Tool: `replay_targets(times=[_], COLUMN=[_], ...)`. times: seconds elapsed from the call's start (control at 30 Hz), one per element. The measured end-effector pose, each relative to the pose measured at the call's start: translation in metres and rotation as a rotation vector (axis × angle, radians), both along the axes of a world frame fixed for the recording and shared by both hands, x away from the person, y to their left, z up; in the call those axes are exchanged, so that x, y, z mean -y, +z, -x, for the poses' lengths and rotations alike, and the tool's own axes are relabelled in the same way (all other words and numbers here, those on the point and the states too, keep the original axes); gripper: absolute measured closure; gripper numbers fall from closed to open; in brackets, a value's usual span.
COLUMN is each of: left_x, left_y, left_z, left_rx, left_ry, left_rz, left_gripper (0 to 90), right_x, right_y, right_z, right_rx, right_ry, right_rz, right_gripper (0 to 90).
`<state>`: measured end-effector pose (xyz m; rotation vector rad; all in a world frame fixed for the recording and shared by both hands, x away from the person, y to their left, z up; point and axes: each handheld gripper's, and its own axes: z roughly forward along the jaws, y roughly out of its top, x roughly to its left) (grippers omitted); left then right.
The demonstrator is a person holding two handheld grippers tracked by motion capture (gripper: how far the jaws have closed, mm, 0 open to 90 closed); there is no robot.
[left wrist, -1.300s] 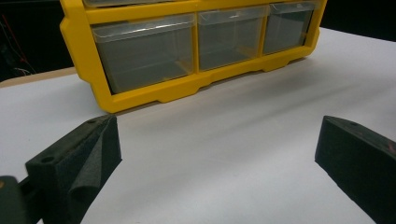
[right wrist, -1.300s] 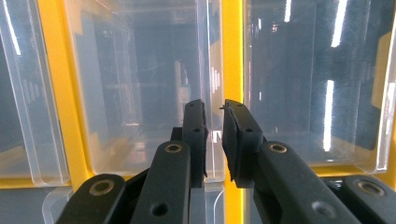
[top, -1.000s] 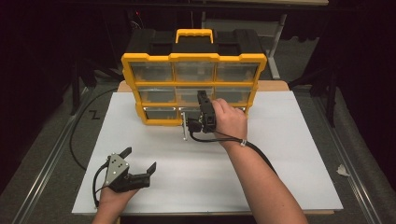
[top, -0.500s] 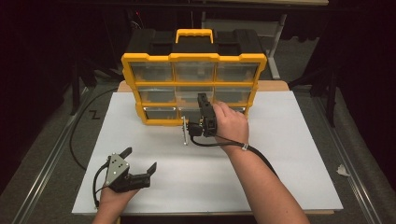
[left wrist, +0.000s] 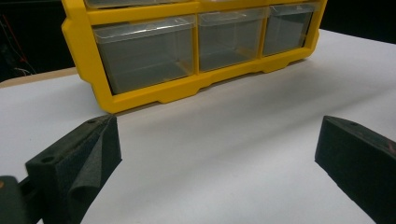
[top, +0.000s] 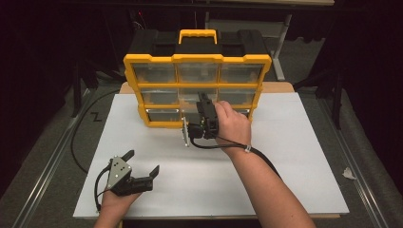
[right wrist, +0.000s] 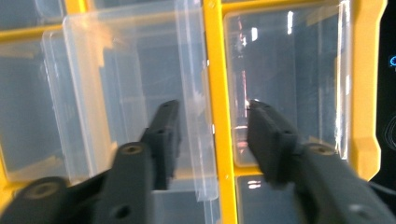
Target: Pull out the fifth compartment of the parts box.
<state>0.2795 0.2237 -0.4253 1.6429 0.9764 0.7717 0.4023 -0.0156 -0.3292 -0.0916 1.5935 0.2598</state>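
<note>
I am holding my right gripper point(top: 202, 102) up against the front of the yellow drawer organizer point(top: 197, 61), which is standing at the far middle of the white tabletop point(top: 285, 166). In the right gripper view my jaws have just been opening and are now standing partly apart, one on each side of the clear front wall of a pulled-out transparent drawer point(right wrist: 135, 93); the pads are not pressing on it. The drawer is sticking out of the cabinet's middle column, beside a yellow divider bar point(right wrist: 215, 107). I am resting my left gripper point(top: 142, 164) on the near left part of the table, well apart from the organizer, with its jaws spread wide and nothing between them. In the left gripper view the organizer's bottom row of drawers point(left wrist: 201, 44) is sitting ahead.
</note>
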Motion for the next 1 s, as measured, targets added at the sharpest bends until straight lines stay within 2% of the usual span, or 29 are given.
replay_targets(times=[0.07, 0.13, 0.27, 0.33, 0.37, 0.4, 0.47, 0.5, 0.6, 0.63, 0.77, 0.87, 0.93, 0.97, 1.0], left_x=[0.0, 0.0, -0.001, -0.001, 0.0, 0.0, 0.0, 0.0, 0.0, 0.0, 0.0, 0.0, 0.0, 0.0, 0.0], left_y=[0.0, 0.0, 0.0, 0.0, 0.0, 0.0, 0.0, 0.0, 0.0, 0.0, 0.0, 0.0, 0.0, 0.0, 0.0], left_z=[0.0, 0.0, 0.0, 0.0, 0.0, 0.0, 0.0, 0.0, 0.0, 0.0, 0.0, 0.0, 0.0, 0.0, 0.0], left_rx=[0.0, 0.0, 0.001, 0.001, 0.001, 0.001, 0.002, 0.002, 0.002, 0.002, 0.002, -0.001, 0.0, 0.001, 0.001], left_ry=[0.001, 0.001, 0.0, 0.0, -0.001, -0.001, 0.0, 0.0, 0.001, 0.001, 0.0, 0.001, 0.0, 0.0, 0.0], left_rz=[0.001, 0.001, 0.001, 0.001, 0.001, 0.0, 0.0, 0.0, 0.0, -0.001, -0.002, -0.004, -0.004, -0.003, -0.002], left_gripper=[1.0, 1.0, 1.0, 1.0, 1.0, 1.0, 1.0, 1.0, 1.0, 1.0, 1.0, 1.0, 1.0, 1.0, 1.0], right_x=[-0.001, 0.0, 0.003, 0.005, 0.005, 0.006, 0.007, 0.007, 0.008, 0.008, 0.009, 0.01, 0.012, 0.012, 0.013], right_y=[0.001, 0.0, -0.001, -0.003, -0.003, -0.003, -0.004, -0.004, -0.004, -0.002, -0.004, -0.004, -0.005, -0.004, -0.004], right_z=[-0.001, -0.006, -0.01, -0.011, -0.011, -0.01, -0.009, -0.009, -0.008, -0.007, -0.005, -0.003, 0.001, 0.003, 0.008], right_rx=[-0.012, -0.048, -0.071, -0.093, -0.093, -0.084, -0.089, -0.076, -0.055, -0.04, -0.043, -0.023, -0.027, -0.02, -0.016], right_ry=[-0.003, -0.027, -0.05, -0.065, -0.065, -0.065, -0.075, -0.072, -0.075, -0.068, -0.075, -0.062, -0.064, -0.059, -0.051], right_rz=[-0.004, -0.005, 0.008, 0.0, 0.0, 0.017, 0.0, 0.008, -0.008, 0.004, -0.002, 0.016, 0.009, 0.029, 0.026], right_gripper=[45.8, 42.6, 42.9, 48.7, 48.7, 55.3, 60.1, 62.7, 72.9, 76.1, 77.0, 77.3, 77.3, 77.4, 77.6])
